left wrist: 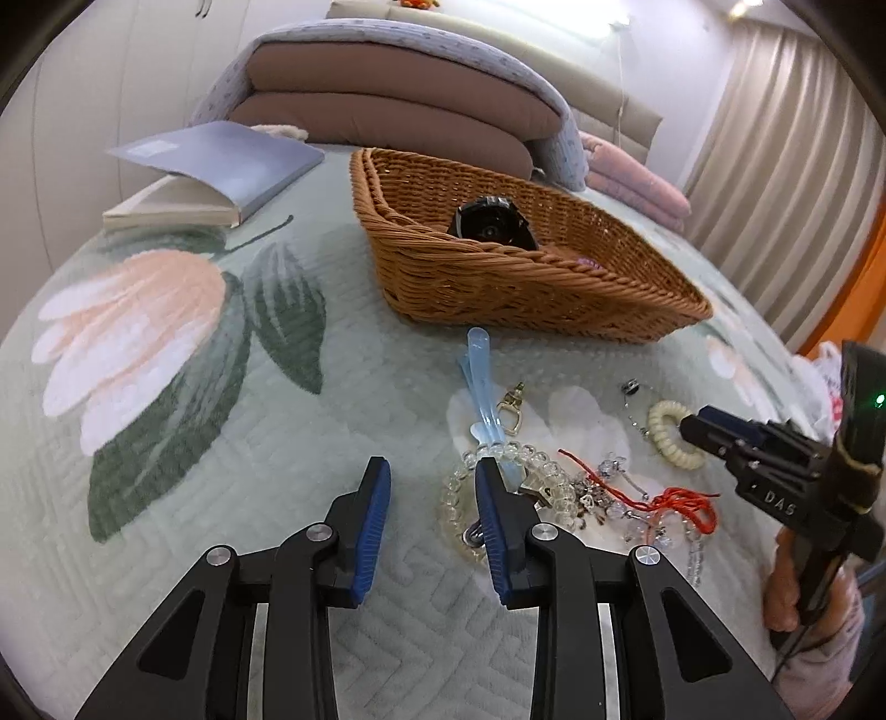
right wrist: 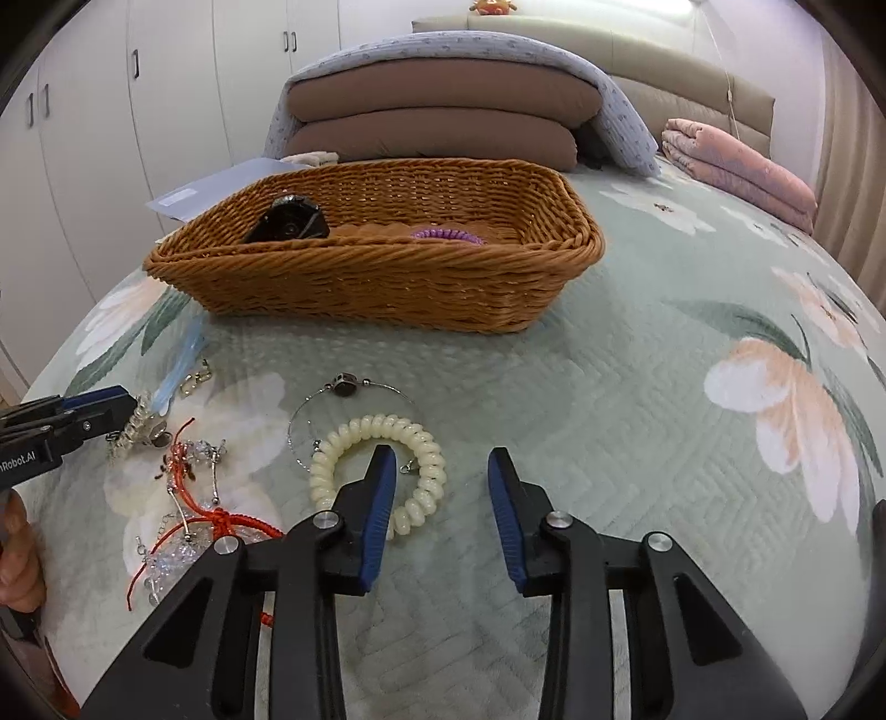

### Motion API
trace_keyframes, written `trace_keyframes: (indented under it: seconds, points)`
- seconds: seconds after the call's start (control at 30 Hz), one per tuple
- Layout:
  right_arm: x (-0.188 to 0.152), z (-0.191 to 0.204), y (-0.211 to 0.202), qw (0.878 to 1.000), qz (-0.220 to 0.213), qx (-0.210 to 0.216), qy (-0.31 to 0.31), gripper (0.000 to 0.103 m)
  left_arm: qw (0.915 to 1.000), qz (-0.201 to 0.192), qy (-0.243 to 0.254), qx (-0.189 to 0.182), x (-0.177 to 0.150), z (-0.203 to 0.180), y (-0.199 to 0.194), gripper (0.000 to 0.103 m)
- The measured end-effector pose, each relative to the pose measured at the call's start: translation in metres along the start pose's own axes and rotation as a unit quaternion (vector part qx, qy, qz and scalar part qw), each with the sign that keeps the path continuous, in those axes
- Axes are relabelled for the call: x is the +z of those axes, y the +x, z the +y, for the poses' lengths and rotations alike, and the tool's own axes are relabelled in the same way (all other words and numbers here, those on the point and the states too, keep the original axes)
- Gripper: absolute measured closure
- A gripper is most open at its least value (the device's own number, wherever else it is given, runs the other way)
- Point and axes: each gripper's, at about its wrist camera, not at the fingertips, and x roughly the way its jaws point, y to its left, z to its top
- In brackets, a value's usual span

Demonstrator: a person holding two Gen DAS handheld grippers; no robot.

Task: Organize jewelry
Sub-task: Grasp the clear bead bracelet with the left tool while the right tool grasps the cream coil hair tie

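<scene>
While unfilled, basket [right wrist: 376, 288] holds watch [right wrist: 288, 224].

Room bright, even, soft. Ceiling light [left wrist: 614, 22] glares at top of my left view. Shadows faint. Fisheye bends edges; black vignette at corners. Focus sharp.

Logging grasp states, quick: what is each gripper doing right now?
Left gripper: open, holding nothing.
Right gripper: open, holding nothing.
</scene>
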Motion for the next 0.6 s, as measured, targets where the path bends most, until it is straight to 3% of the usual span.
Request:
trace_keyframes:
  seconds: [0.03, 0.07, 0.13, 0.17, 0.2, 0.3, 0.6]
  points:
    - [0.0, 0.002, 0.0, 1.0, -0.001, -0.001, -0.004, 0.07, 1.0, 0.0, 0.007, 0.005, 0.0, -0.003, 0.0, 0.071]
    - [0.0, 0.004, 0.0, 1.0, -0.001, -0.002, -0.01, 0.079, 0.9999, -0.001, 0.013, 0.007, 0.0, -0.005, 0.0, 0.071]
    - [-0.001, 0.009, 0.0, 1.0, -0.002, -0.004, -0.02, 0.088, 0.9995, -0.003, 0.03, 0.012, -0.001, -0.012, 0.0, 0.078]
    - [-0.001, 0.011, -0.001, 1.0, -0.004, -0.007, -0.023, 0.089, 0.9992, -0.003, 0.037, 0.014, -0.002, -0.015, 0.001, 0.089]
    - [-0.001, 0.011, -0.002, 1.0, -0.006, -0.007, -0.024, 0.089, 0.9988, -0.002, 0.045, 0.017, -0.003, -0.019, 0.0, 0.092]
    - [-0.001, 0.006, -0.006, 1.0, -0.016, 0.006, -0.014, 0.091, 0.9977, -0.01, 0.06, 0.03, -0.005, -0.025, -0.003, 0.094]
    - [-0.001, 0.006, -0.019, 0.998, -0.047, 0.027, -0.009, 0.091, 0.9975, -0.061, 0.034, -0.009, -0.005, -0.016, -0.027, 0.094]
